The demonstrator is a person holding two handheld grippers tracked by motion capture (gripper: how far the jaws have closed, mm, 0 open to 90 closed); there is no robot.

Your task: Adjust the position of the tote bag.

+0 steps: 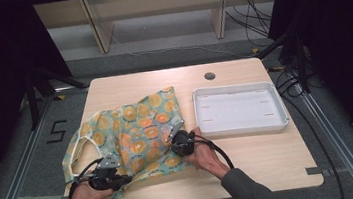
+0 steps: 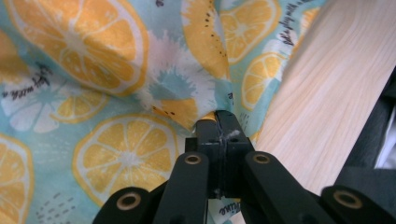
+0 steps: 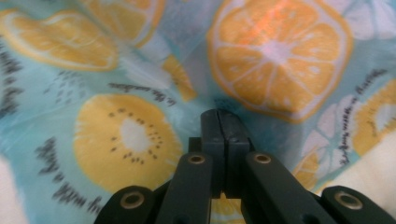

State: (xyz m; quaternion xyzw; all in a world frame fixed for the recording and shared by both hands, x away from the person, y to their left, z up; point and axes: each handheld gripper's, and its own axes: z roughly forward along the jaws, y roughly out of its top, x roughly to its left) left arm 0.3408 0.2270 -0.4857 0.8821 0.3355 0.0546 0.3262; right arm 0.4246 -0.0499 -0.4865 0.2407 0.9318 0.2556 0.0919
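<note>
A thin cloth bag (image 1: pixel 137 129) with a pattern of orange slices on a light blue ground lies spread and wrinkled on the left half of the wooden tabletop (image 1: pixel 251 156). Its pale handles (image 1: pixel 76 146) curl out at the left side, close to the tabletop's left edge.

The left tongs (image 1: pixel 123 178) are near the front edge of the tabletop, at the front left corner of the bag, held by the person's left hand (image 1: pixel 87 195). In the left gripper view the 2 black jaws are pressed fully together, and a fold of the bag (image 2: pixel 140 93) goes in between them at the tips (image 2: pixel 218 122), so the left tongs are closed on the cloth. The bare wood of the tabletop (image 2: pixel 327 112) shows just beside them.

The right tongs (image 1: pixel 173 139) are at the right edge of the bag, held by the person's right hand (image 1: pixel 206 156). In the right gripper view the jaws also stand pressed together, with the tips (image 3: pixel 223 116) pushed into the bag (image 3: pixel 140 93). The cloth bunches around them, so these tongs appear to pinch the bag too.

A white tray (image 1: pixel 280 118) stands on the right half of the tabletop, just beside the bag and near the right hand, not touching the cloth. A small dark round hole (image 1: pixel 209 75) is in the tabletop behind the tray.
</note>
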